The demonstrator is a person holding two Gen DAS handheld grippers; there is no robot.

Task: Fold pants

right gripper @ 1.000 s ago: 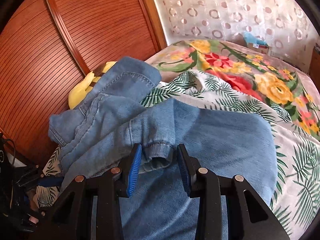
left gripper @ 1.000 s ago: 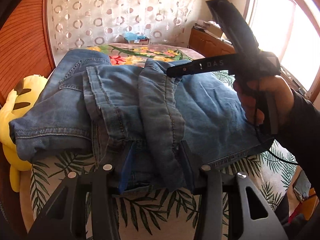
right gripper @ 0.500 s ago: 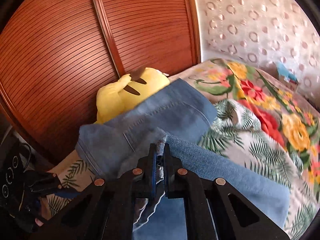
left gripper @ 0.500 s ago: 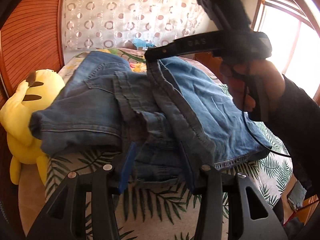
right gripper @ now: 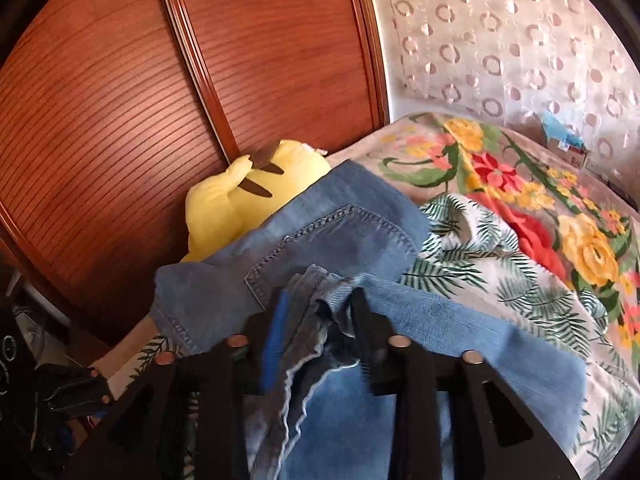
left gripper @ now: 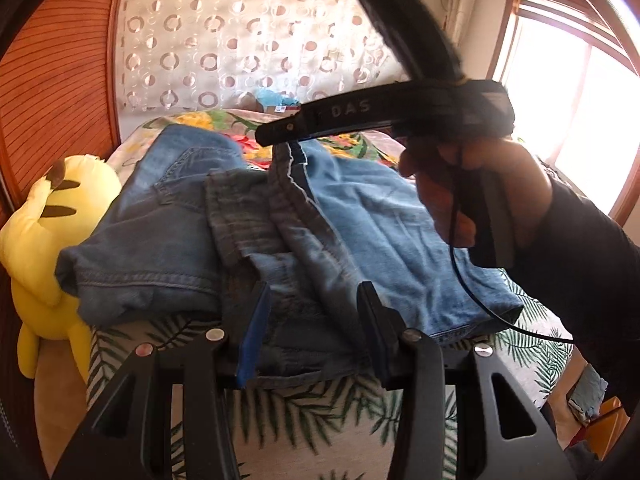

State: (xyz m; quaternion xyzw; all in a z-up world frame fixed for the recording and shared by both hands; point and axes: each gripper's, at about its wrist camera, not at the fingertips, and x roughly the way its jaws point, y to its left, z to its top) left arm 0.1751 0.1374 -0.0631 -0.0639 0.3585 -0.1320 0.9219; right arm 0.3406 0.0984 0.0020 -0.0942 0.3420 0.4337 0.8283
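Gripping at the near hem: the left gripper point(left gripper: 312, 320) stands about half apart, its pads seemingly pressed on a thick wad of the pants point(left gripper: 380, 220) at the edge nearest its camera, with the hem just off the bed point(left gripper: 304, 420).
Near-hem risk: several layers are wadded there. If only the outer ones are truly pinched, the inner ones could slide out and the fold would go skewed.
Pants, place: they lie across the leaf-print bed cover, partly folded and rumpled, with the waist and pocket end to the left, against the yellow plush toy point(left gripper: 44, 216).
Cable risk: the black cable point(left gripper: 472, 296) hanging from the person's hand point(left gripper: 472, 192) droops over the right-hand denim and could snag it or drag it.
Right gripper point(right gripper: 318, 320): the jaws are opening with a bunch of denim between them. From the left wrist view that edge stands drawn up to the tips.
Release risk: let go from this height, the raised edge would likely flop unevenly and leave a ridge down the middle, not a flat crease.
Far-side risk: the waist end overhangs towards the toy and the wooden wardrobe door point(right gripper: 120, 120) — a pull to the left could tip it off the bed.
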